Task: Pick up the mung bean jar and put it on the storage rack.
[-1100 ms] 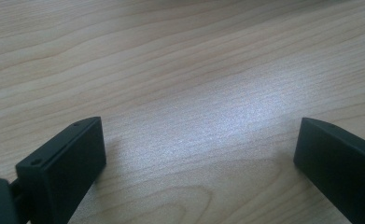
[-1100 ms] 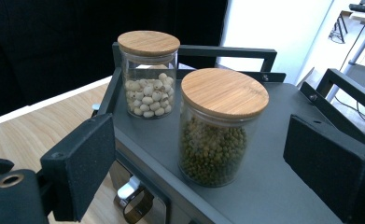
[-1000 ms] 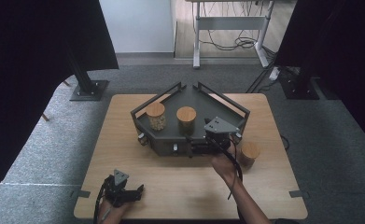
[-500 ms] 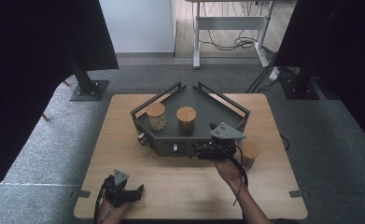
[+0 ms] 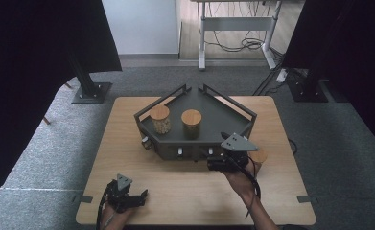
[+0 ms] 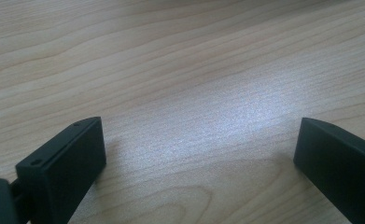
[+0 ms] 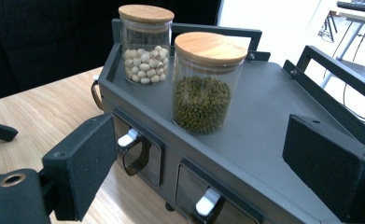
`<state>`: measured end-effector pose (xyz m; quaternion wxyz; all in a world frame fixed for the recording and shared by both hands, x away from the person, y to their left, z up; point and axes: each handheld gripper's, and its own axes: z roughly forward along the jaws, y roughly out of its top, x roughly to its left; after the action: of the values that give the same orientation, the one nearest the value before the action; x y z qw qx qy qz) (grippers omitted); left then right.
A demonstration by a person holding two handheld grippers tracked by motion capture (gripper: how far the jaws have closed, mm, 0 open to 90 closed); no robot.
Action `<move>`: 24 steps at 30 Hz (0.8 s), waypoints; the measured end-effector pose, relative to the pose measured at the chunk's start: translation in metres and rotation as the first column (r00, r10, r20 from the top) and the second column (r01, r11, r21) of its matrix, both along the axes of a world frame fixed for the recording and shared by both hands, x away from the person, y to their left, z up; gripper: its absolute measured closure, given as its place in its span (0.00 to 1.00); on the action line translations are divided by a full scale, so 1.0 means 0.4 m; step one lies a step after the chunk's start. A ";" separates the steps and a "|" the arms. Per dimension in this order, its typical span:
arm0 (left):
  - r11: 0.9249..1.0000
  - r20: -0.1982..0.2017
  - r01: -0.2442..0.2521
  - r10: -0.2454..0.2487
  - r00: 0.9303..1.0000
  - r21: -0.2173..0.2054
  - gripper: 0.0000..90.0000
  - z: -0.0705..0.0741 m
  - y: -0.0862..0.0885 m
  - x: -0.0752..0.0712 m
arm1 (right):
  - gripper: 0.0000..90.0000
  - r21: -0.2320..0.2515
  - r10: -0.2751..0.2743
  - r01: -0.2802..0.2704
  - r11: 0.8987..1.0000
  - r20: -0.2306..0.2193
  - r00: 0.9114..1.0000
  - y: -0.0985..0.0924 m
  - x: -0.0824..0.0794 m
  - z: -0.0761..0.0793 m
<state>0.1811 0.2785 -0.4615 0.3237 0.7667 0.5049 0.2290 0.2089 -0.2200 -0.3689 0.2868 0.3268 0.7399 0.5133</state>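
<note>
Rack half loaded
2 jars [image 5: 191,122] stood on the rack [image 5: 223,117]; a third [image 5: 259,156] waited by its right corner, right gripper [image 5: 217,165] unclenched, empty.

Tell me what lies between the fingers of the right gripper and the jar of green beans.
In the right gripper view, the right gripper has a bare stretch of grey rack top before the jar of green beans, nothing else.
</note>
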 end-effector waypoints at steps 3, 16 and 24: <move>1.000 0.000 0.000 0.000 1.000 -0.001 0.02 0.000 0.000 0.000 | 0.10 -0.005 -0.004 0.004 1.000 0.000 1.000 -0.005 -0.007 -0.004; 1.000 0.002 0.000 0.000 1.000 0.000 0.02 -0.001 0.000 0.000 | 0.10 0.001 -0.027 0.027 1.000 -0.014 1.000 -0.041 -0.035 -0.031; 1.000 0.002 0.000 0.000 1.000 0.001 0.02 -0.001 0.000 0.000 | 0.10 0.013 -0.048 0.048 0.999 -0.028 0.998 -0.068 -0.058 -0.054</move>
<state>0.1810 0.2785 -0.4618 0.3240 0.7667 0.5043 0.2301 0.1858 -0.2472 -0.3906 0.2868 0.3533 0.7322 0.5067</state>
